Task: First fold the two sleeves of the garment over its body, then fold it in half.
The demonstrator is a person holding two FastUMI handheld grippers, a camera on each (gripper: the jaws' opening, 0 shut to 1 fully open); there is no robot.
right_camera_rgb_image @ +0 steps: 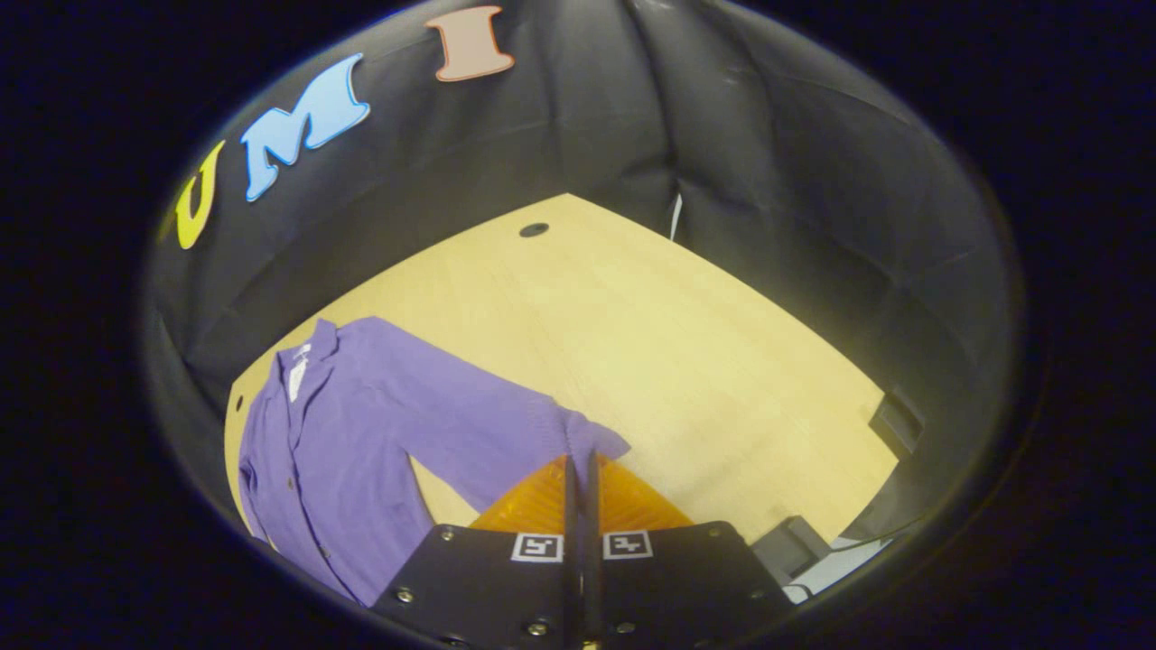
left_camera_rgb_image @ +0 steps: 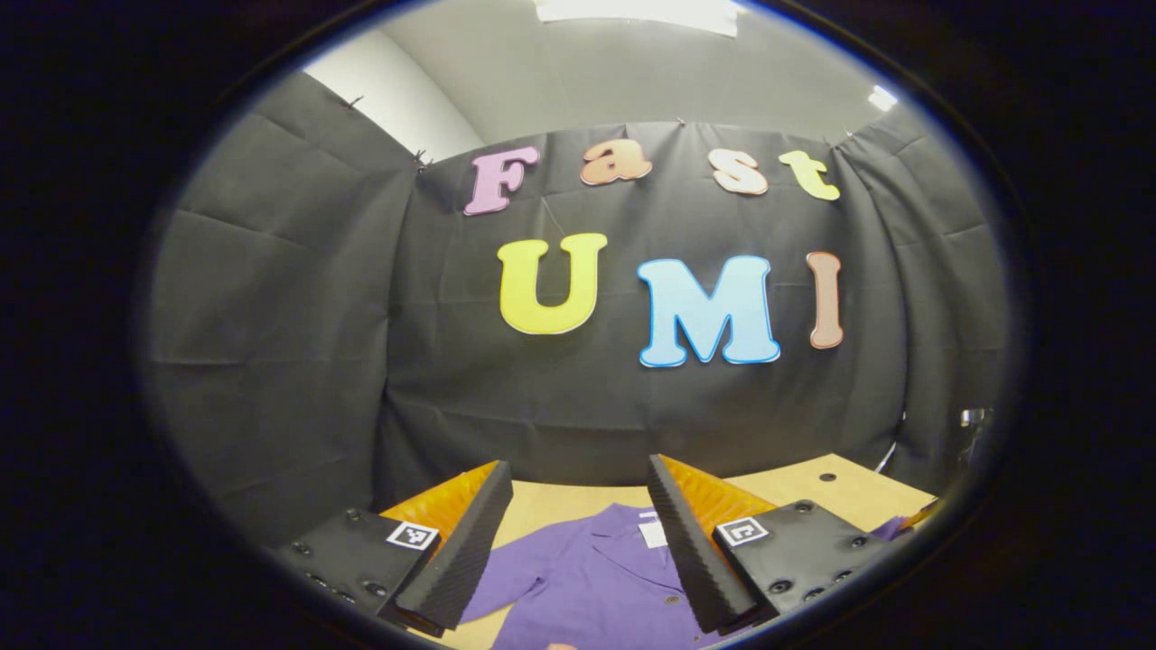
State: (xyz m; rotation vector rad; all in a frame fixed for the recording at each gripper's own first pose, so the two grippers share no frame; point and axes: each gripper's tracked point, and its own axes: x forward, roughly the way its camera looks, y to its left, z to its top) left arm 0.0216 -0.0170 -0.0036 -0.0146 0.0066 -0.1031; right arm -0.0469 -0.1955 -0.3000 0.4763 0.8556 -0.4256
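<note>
Garment: purple knit button-front cardigan [right_camera_rgb_image: 352, 433] lies flat on my pale wooden tabletop [right_camera_rgb_image: 686, 361], collar toward the black cloth wall [right_camera_rgb_image: 768, 135], front facing up.
Right sleeve: I see it stretched out sideways from the body across the wood, its cuff [right_camera_rgb_image: 587, 442] at my right gripper [right_camera_rgb_image: 582, 465].
Right gripper: its fingers are pressed together, and the cuff's edge appears pinched between their tips.
Left gripper [left_camera_rgb_image: 578, 524]: I hold it above the garment with its fingers spread wide, nothing between them, aimed level at the wall.
Left gripper view: collar and white neck label [left_camera_rgb_image: 652, 534] sit between my fingers, and one sleeve runs off to the left.
Table hole: small dark round hole [right_camera_rgb_image: 534, 229] near the far edge, well apart from the cardigan.
</note>
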